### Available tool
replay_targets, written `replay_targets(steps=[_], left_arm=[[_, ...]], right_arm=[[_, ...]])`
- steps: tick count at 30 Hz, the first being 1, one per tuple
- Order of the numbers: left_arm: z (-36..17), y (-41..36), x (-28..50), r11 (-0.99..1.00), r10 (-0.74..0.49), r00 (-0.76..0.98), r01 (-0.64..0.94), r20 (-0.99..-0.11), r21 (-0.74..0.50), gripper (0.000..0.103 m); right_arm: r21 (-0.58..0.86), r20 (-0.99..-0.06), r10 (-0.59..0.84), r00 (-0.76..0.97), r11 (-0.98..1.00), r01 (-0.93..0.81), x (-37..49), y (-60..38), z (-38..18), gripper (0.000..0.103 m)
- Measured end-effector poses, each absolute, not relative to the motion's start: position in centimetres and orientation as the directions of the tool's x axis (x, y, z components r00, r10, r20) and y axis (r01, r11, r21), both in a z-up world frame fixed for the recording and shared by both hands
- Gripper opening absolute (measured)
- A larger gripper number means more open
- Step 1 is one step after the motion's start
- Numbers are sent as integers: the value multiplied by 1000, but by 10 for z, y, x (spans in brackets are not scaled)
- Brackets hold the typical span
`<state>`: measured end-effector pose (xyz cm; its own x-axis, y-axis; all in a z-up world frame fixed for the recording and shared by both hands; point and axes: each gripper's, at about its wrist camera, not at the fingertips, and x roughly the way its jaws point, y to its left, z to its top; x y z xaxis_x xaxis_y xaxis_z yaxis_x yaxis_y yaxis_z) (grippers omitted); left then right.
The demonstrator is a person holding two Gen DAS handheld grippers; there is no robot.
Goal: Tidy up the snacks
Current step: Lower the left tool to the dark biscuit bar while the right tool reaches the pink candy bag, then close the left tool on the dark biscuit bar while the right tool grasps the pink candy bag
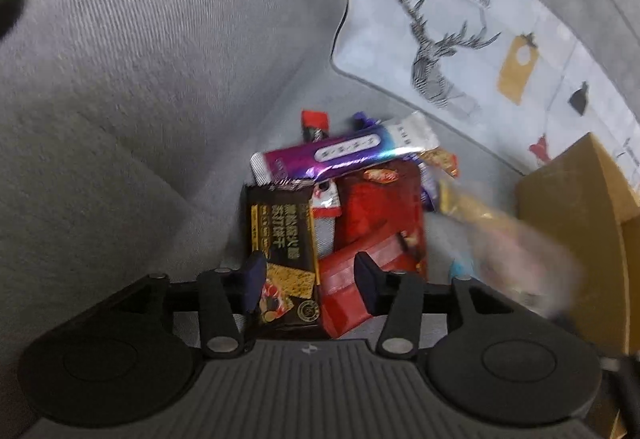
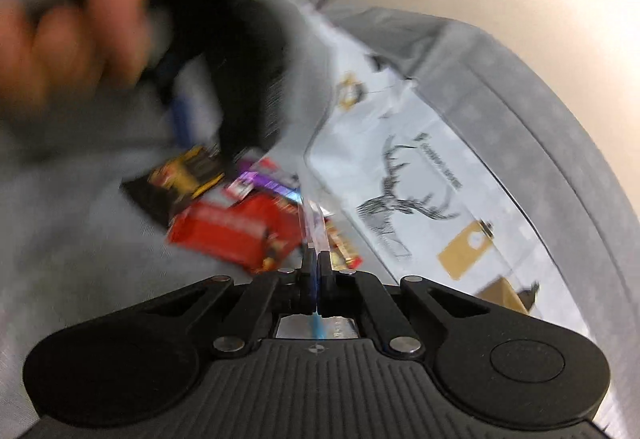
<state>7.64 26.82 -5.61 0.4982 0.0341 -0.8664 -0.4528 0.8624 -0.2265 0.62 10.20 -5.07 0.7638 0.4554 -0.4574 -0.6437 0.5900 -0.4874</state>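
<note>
A pile of snacks lies on a grey sofa seat. In the left wrist view my left gripper [image 1: 310, 279] is open just above a black cracker packet [image 1: 282, 235] and a red packet [image 1: 376, 223]; a purple bar [image 1: 340, 155] lies across the pile's far side. In the right wrist view my right gripper [image 2: 317, 271] is shut on a thin clear-and-blue wrapper [image 2: 314, 225], held edge-on above the red packet [image 2: 232, 231] and black packet [image 2: 176, 179]. The right gripper shows as a blur [image 1: 520, 251] in the left view.
A deer-print cushion [image 1: 460, 39] leans on the sofa back, also in the right wrist view [image 2: 420, 191]. A cardboard box [image 1: 580, 223] stands at the right of the pile. A blurred hand [image 2: 68, 31] holds the left gripper at upper left.
</note>
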Motion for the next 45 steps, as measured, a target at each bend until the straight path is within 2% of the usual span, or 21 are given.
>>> replay_targets(steps=[2, 7, 12, 15, 19, 20, 21, 22, 23, 24, 30, 34, 37, 38, 39, 40, 41, 42, 44, 45], left_arm=[[-60, 263, 80, 868, 52, 478, -456, -877, -198, 65], [-71, 248, 89, 891, 99, 427, -441, -899, -111, 75], [-81, 245, 93, 892, 127, 383, -447, -915, -63, 76], [-83, 246, 94, 891, 120, 373, -449, -920, -66, 76], [-84, 246, 93, 893, 117, 378, -444, -918, -69, 75], [-83, 245, 94, 895, 114, 379, -441, -918, -71, 72], [-83, 245, 93, 897, 107, 382, -435, -918, -76, 70], [-82, 245, 92, 900, 102, 386, -429, -917, -80, 64], [-81, 246, 92, 903, 95, 393, -421, -915, -87, 56], [-80, 246, 91, 906, 86, 398, -413, -913, -95, 52], [-78, 245, 88, 913, 85, 405, -398, -910, -92, 48], [-78, 244, 90, 912, 84, 407, -399, -910, -94, 48], [-77, 245, 90, 913, 82, 409, -398, -909, -96, 48], [-77, 245, 89, 912, 79, 410, -397, -909, -100, 48], [-76, 246, 89, 911, 76, 410, -398, -909, -103, 48], [-76, 246, 89, 911, 73, 410, -398, -909, -107, 48], [-75, 247, 88, 911, 70, 411, -397, -909, -109, 48], [-74, 247, 88, 912, 69, 412, -396, -909, -110, 48], [-73, 246, 89, 913, 67, 415, -391, -907, -112, 48], [-72, 246, 88, 915, 65, 418, -388, -906, -113, 48]], right_arm=[[-424, -461, 468, 754, 630, -651, 7, 91, -37, 0], [-250, -501, 513, 697, 686, -684, 7, 63, -5, 0], [-114, -549, 528, 648, 721, -683, 16, 43, 11, 0], [-8, -607, 535, 588, 735, -678, 27, 41, -3, 0], [43, -642, 565, 518, 701, -712, 35, 52, -19, 5], [47, -643, 575, 506, 689, -723, 34, 56, -20, 13], [52, -638, 587, 498, 678, -733, 32, 59, -21, 31], [58, -634, 599, 488, 667, -743, 30, 60, -20, 45], [61, -634, 609, 477, 654, -754, 28, 61, -20, 67], [59, -640, 619, 456, 631, -774, 26, 65, -21, 76], [-59, -694, 557, 456, 587, -807, 17, 82, -41, 81], [-218, -758, 431, 490, 540, -813, 14, 101, -76, 80], [-306, -780, 364, 509, 488, -817, 9, 108, -97, 75], [-299, -781, 368, 504, 489, -820, 9, 108, -97, 68], [-277, -784, 376, 493, 498, -821, 10, 107, -95, 54], [-260, -786, 381, 486, 510, -820, 12, 105, -94, 44], [-248, -786, 382, 486, 526, -813, 15, 103, -91, 25], [-242, -785, 382, 488, 537, -808, 17, 102, -88, 11], [-218, -771, 402, 494, 562, -798, 20, 97, -78, 0], [-192, -762, 423, 491, 575, -795, 23, 92, -72, 0]])
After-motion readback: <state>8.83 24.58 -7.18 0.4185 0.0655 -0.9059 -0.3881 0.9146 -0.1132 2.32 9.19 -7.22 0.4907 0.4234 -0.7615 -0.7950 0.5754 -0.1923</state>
